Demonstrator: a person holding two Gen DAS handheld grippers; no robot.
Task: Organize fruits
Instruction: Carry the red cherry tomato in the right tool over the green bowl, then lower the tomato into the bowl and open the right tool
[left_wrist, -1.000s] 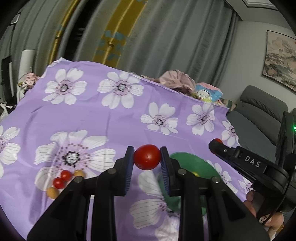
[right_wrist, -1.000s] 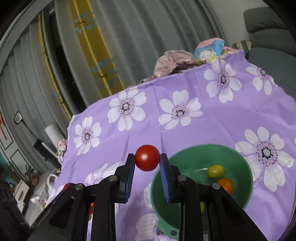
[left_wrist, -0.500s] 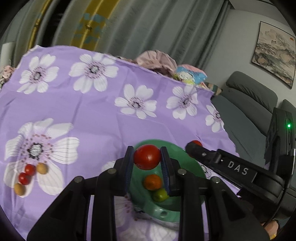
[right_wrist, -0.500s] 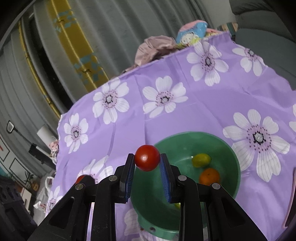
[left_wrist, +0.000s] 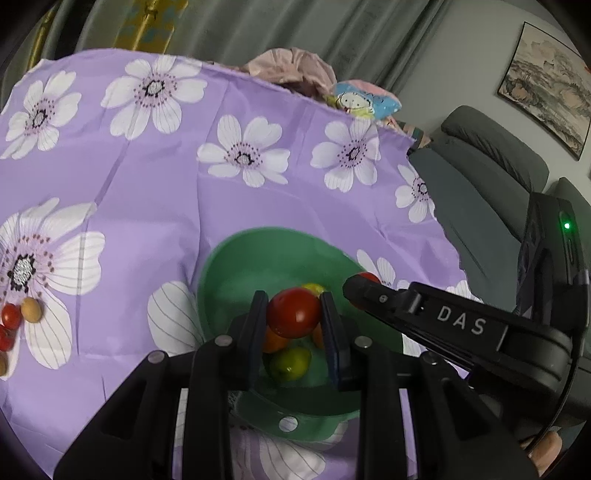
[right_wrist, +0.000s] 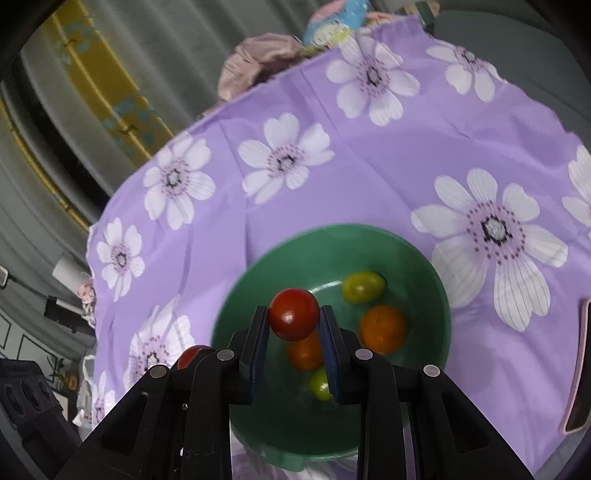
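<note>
My left gripper (left_wrist: 293, 304) is shut on a red tomato (left_wrist: 293, 314) and hangs over the green bowl (left_wrist: 229, 258). Orange and yellow-green fruits (left_wrist: 290, 363) lie in the bowl below it. The right gripper (left_wrist: 360, 286) comes in from the right over the bowl's rim, a red tomato (left_wrist: 367, 276) at its tip. In the right wrist view my right gripper (right_wrist: 293, 308) is shut on that red tomato (right_wrist: 293, 314) above the bowl (right_wrist: 258, 280), which holds two orange fruits (right_wrist: 382, 328) and two yellow-green ones (right_wrist: 364, 286). The left gripper's tomato (right_wrist: 190, 354) peeks out at lower left.
Small red and tan fruits (left_wrist: 22, 314) lie loose on the purple flowered cloth (left_wrist: 155, 177) at the far left. A grey sofa (left_wrist: 480, 177) stands past the cloth's right edge. Bundled clothes (left_wrist: 295, 68) sit at the far edge. A pink object (right_wrist: 576, 369) lies right of the bowl.
Both grippers have moved forward and tilted down, each keeping its tomato. The bowl, earlier ahead and to the side, now lies right beneath both tomatoes.
</note>
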